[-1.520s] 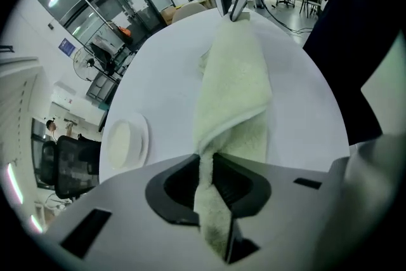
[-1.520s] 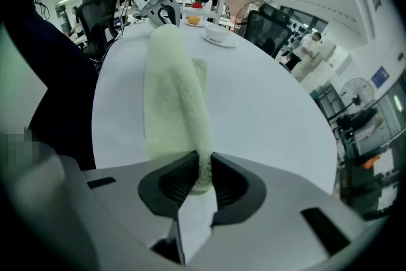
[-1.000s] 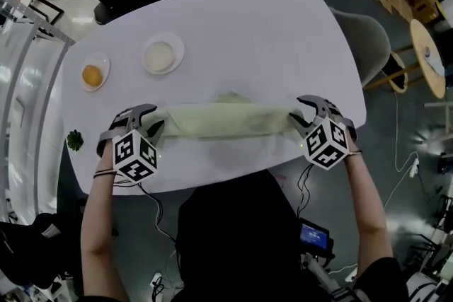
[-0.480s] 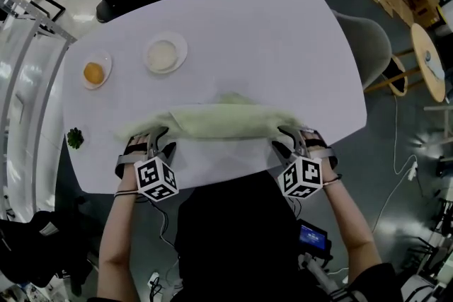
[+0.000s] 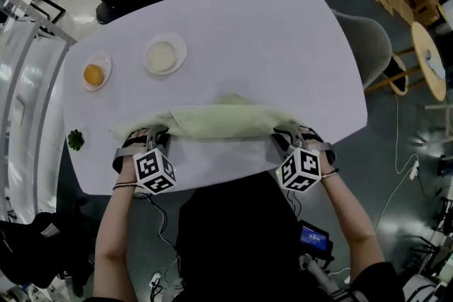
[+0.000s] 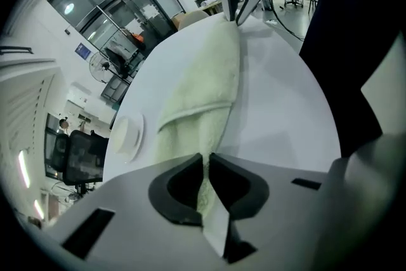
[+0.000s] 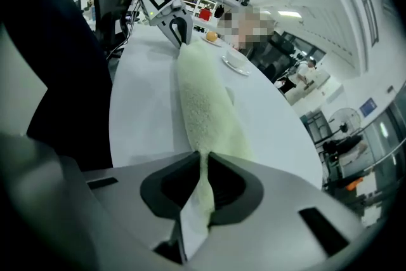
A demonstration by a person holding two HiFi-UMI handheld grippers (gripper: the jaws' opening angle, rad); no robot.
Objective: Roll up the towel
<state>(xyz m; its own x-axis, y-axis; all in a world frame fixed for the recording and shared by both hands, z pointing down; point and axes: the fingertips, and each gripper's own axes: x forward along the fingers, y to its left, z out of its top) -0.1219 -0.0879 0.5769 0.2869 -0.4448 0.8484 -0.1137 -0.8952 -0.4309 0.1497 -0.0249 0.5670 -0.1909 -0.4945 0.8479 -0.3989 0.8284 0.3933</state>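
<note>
Pale green against the white, the long folded terry towel (image 5: pixel 219 122) lies as a band across the near part of the white oval surface (image 5: pixel 248 25), close to the edge where I stand. My left hand-held gripper (image 5: pixel 152 134) has just been closing and now pinches the towel's near edge by its left end, with cloth squeezed between the pads. My right hand-held gripper (image 5: pixel 287 132) has done the same by the right end, its jaws likewise clamped on cloth. What worries me is the hold. Each grip seems to have only a thin lip of fabric, so I judge that a quick turn could pull one side free and leave the roll skewed. If my two hands travel unevenly, the band may twist in the middle, where a loose hump of cloth stands up along the far edge. Being so near the rim, the towel could also slide towards me and hang off. Little stands in the way. The small white dish with an orange lump (image 5: pixel 93 73) and the round white dish with a pale filling (image 5: pixel 163 55) sit well apart at the far left. A small green sprig (image 5: pixel 75 140) lies at the left rim, near the towel's end but apparently not touching it.
</note>
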